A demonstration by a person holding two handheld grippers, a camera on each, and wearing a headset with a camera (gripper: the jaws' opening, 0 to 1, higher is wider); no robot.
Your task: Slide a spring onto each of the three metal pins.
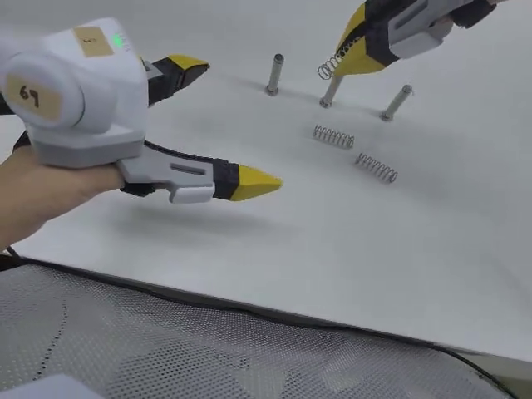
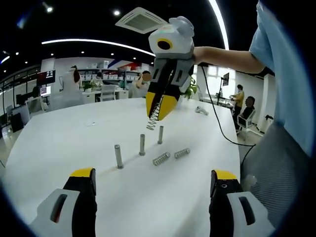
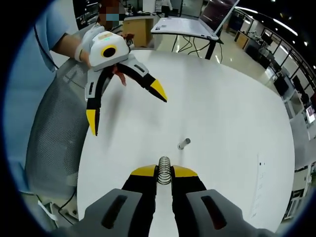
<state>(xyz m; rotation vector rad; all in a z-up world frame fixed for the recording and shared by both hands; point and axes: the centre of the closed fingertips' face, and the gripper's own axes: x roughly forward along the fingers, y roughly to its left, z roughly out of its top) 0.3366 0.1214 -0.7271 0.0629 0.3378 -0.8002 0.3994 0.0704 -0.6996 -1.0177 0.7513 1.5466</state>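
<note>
1. Held spring (image 1: 331, 63) (image 2: 154, 114) (image 3: 164, 170): pinched at its upper coils between the yellow fingertips (image 3: 143, 171) of the right gripper (image 1: 353, 66) (image 2: 160, 109) (image 3: 164, 173). Most of the coil juts out below the tips, tilted. Lower end free in the air just above the middle pin (image 1: 330, 91) (image 2: 142, 144), not threaded on it.
2. Right gripper: jaws closed down to the width of the coil, gripping nothing else, poised over the middle pin.
3. Near pin (image 1: 273, 75) (image 2: 118, 156): upright and bare, beside the middle pin on the side toward the left gripper.
4. Far pin (image 1: 396, 102) (image 2: 160, 135): upright and bare, beside the middle pin on the opposite side.
5. Two loose springs, lying flat on the person's side of the middle pin: first spring (image 1: 333, 136) (image 2: 161, 158) near its foot, second spring (image 1: 376, 167) (image 2: 181, 153) just past the first, further from the middle pin and apart from both.
6. Left gripper (image 1: 235, 123) (image 2: 153, 174) (image 3: 127, 112): jaws spread wide, empty, held in the air well apart from the middle pin and pointing toward it.
7. White table (image 1: 249, 249): under all of it, pins standing in a row.
8. Mesh chair back (image 1: 208, 349): at the table's near edge, far from the middle pin.
</note>
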